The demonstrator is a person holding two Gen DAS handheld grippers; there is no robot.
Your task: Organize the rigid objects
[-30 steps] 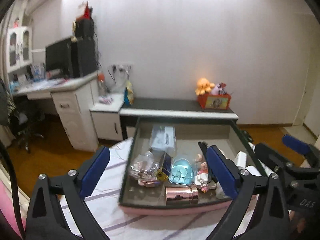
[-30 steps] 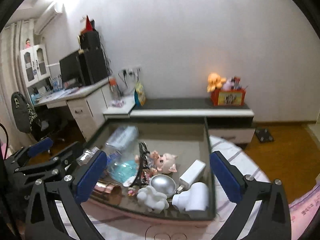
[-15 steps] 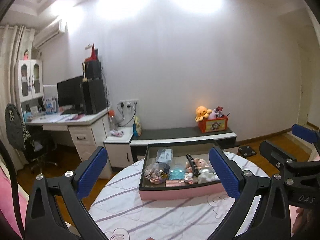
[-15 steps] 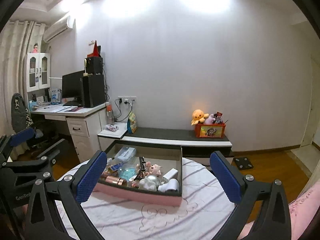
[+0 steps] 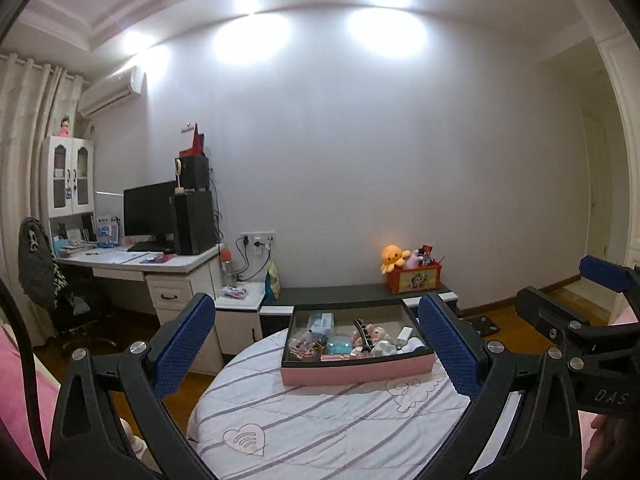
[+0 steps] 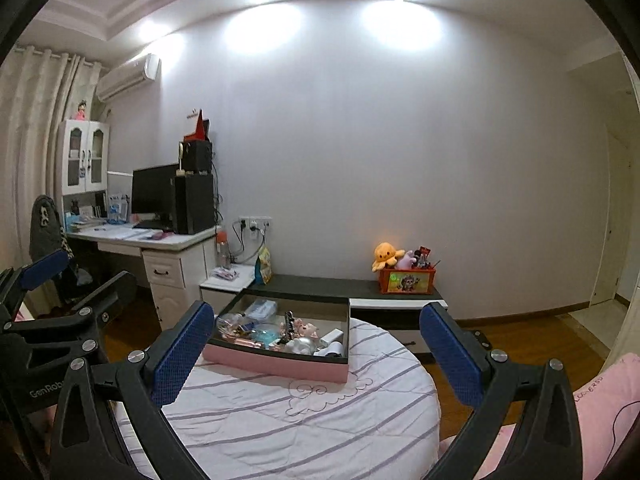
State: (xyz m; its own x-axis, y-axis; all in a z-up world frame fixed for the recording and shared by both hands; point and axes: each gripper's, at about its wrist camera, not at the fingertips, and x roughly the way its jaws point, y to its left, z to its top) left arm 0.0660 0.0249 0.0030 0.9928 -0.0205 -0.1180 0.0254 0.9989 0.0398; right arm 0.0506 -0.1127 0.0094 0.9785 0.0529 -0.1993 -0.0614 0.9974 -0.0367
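Note:
A pink box (image 5: 356, 372) with dark inner walls sits on the far side of a round striped bed cover (image 5: 328, 420); it also shows in the right wrist view (image 6: 276, 364). Inside lie several small items: a pig figure (image 5: 378, 333), a light blue case (image 5: 338, 345), a black hair clip (image 5: 362, 334), a copper tube (image 5: 334, 357), white pieces (image 6: 332, 346). My left gripper (image 5: 320, 348) is open and empty, well back from the box. My right gripper (image 6: 320, 350) is open and empty, likewise held back.
Behind the bed stand a low dark bench (image 5: 340, 294) with an orange toy box (image 5: 414, 278), a white desk (image 5: 160, 268) with a monitor, and a chair (image 5: 40, 276). Wood floor lies around. The right gripper also shows at the right of the left wrist view (image 5: 580, 320).
Both grippers have pulled far back and up from the box, which was close below them a second ago. Their jaws stay open and empty.

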